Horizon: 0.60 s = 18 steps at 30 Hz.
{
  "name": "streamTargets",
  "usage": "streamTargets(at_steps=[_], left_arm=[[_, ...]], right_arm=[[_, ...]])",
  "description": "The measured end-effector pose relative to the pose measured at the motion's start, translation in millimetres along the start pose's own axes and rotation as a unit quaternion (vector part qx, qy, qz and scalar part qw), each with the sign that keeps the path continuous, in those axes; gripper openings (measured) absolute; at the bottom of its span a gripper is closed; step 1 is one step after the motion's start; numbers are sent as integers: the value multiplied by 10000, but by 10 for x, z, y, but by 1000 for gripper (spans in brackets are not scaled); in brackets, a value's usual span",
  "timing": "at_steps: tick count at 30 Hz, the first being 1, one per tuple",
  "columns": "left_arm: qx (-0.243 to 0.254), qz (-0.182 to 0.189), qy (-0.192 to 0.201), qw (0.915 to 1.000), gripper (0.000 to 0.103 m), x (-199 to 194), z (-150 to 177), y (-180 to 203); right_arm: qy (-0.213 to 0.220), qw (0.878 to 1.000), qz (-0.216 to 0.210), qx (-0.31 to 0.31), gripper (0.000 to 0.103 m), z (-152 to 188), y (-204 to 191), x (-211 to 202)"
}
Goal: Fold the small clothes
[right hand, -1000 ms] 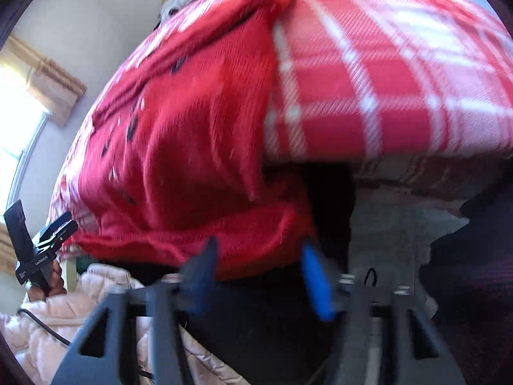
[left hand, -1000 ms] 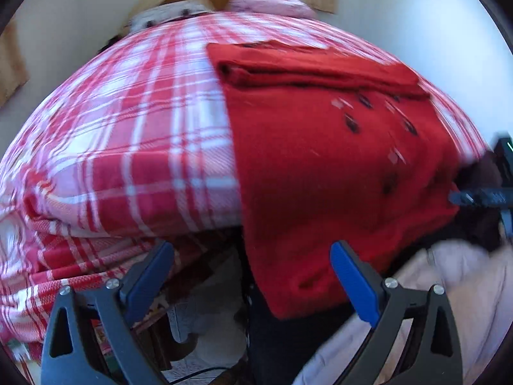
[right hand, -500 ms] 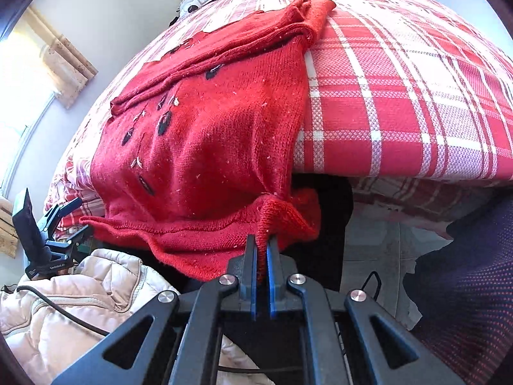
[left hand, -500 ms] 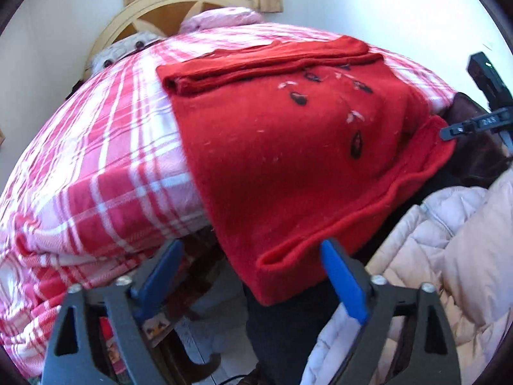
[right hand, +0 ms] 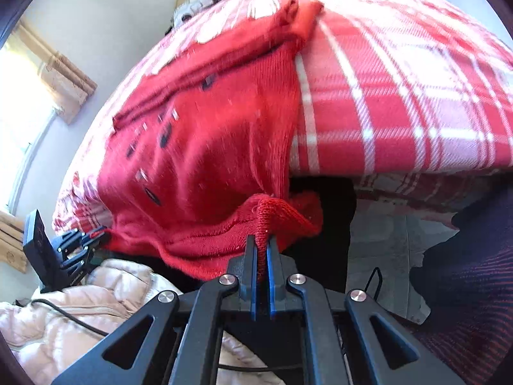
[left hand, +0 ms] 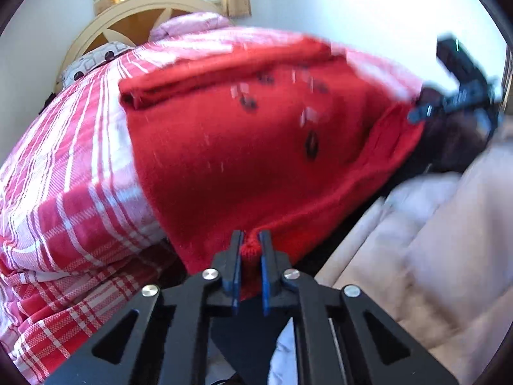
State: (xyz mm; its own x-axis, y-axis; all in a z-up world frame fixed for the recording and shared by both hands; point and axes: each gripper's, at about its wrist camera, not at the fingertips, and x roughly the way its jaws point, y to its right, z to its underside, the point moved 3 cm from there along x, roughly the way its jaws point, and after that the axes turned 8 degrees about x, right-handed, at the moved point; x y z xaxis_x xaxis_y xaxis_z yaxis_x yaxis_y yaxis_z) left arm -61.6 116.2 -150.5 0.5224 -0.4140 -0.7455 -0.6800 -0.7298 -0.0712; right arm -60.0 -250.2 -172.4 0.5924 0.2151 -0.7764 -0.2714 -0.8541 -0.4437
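A small red knitted sweater [left hand: 231,147] with dark and white marks lies on the plaid bed, its lower hem hanging over the near edge. My left gripper [left hand: 250,240] is shut on the hem's left corner, with red knit bunched between the blue pads. In the right wrist view the same sweater [right hand: 205,147] fills the centre. There my right gripper [right hand: 263,243] is shut on the hem's right corner, which is pulled up into a peak. Each gripper appears in the other's view: the right gripper [left hand: 461,99] far right, the left gripper [right hand: 67,250] far left.
A red and white plaid bedspread [left hand: 64,166] covers the bed, with pillows [left hand: 189,25] and a wooden headboard [left hand: 134,16] at the far end. A pale pink puffer jacket [left hand: 433,240] lies below the bed's edge, with a black cable [right hand: 73,317] across it. Dark clothing [right hand: 465,272] sits at the right.
My left gripper went from wide open to shut on the sweater's hem corner. My right gripper closed on the other corner a moment earlier and has lifted it slightly.
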Motion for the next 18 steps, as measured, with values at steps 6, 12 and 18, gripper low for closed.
streamTargets(at_steps=[6,12,18], left_arm=[[-536,-103,722,9959,10,-405,-291,-225],[-630,-509,1228,9891,11,-589,-705,-424],[-1113,-714,1626,9778,11,-525,-1277,-976]], right_arm=[[601,9978,-280,47,4,-163,-109,-482],[1104,9898,-891,115,4,-491,-267,-879],[1595,9823,-964,-169,4,-1211,-512,-1056]])
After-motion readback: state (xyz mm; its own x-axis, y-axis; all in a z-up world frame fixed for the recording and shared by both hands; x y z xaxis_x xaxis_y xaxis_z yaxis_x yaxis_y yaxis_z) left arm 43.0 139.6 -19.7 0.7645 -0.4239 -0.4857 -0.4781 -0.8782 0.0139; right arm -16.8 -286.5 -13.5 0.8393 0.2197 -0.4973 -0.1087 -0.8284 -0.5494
